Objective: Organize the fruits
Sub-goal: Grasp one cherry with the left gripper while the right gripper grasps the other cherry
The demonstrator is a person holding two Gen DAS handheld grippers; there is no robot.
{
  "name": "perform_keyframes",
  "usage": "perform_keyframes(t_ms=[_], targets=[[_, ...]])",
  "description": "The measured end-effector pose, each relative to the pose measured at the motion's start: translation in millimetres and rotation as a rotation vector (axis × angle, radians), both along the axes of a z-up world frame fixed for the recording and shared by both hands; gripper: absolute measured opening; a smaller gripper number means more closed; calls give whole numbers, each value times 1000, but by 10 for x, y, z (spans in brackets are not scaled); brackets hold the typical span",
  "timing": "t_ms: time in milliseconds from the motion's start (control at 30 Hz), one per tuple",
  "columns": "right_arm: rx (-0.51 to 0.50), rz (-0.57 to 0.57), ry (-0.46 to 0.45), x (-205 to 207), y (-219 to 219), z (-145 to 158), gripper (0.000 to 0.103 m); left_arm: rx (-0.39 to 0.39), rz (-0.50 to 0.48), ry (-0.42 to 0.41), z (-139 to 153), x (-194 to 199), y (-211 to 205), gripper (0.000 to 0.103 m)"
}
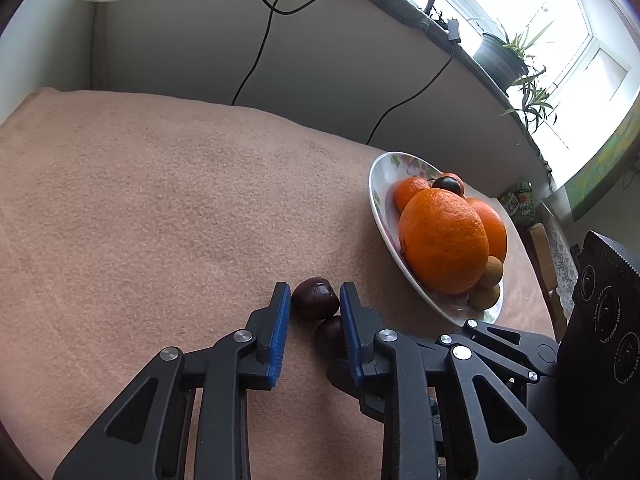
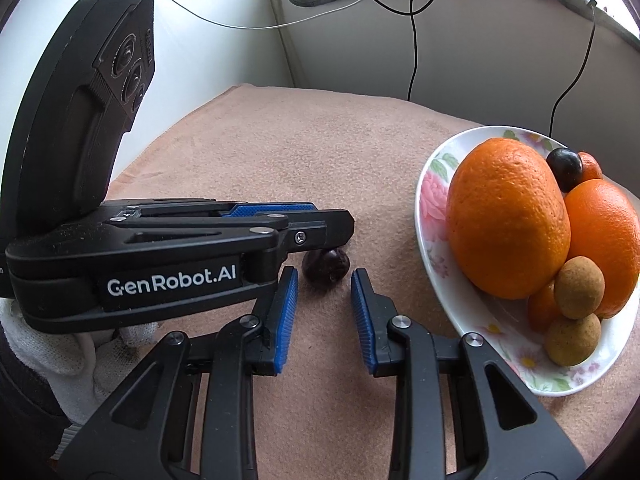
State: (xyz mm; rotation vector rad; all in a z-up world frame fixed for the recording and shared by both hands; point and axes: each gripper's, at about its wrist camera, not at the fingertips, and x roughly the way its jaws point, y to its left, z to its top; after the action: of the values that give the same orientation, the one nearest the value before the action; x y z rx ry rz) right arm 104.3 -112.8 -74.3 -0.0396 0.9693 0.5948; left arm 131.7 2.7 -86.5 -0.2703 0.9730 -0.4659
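Note:
A dark cherry (image 1: 315, 298) lies on the tan cloth between the tips of my open left gripper (image 1: 315, 300), apart from both pads. It also shows in the right wrist view (image 2: 326, 267), just under the left gripper's fingers (image 2: 320, 220). A second dark shape (image 1: 330, 334) sits just behind it between the jaws. My right gripper (image 2: 325, 286) is open and empty, its tips just short of the cherry. A flowered white plate (image 2: 434, 184) (image 1: 378, 196) to the right holds large oranges (image 2: 506, 216), small brown fruits (image 2: 580, 294) and a dark cherry (image 2: 564, 168).
The tan cloth (image 1: 160, 200) covers the table up to a grey wall with hanging black cables (image 1: 256, 52). Potted plants (image 1: 516, 56) stand on the window ledge at the far right. The right gripper's black body (image 1: 600, 320) is close on the right.

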Motion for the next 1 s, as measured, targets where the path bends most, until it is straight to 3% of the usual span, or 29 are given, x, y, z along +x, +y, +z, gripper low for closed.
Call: perform_keyframes(t_ms=[433,1000], targets=[[-24,4,-4,-6,62,-46,29,-2,8,-11,-4,-17,2,23],[-3,9,-6,-32,25,-46,21,9,33,-26,16,-63,1,23]])
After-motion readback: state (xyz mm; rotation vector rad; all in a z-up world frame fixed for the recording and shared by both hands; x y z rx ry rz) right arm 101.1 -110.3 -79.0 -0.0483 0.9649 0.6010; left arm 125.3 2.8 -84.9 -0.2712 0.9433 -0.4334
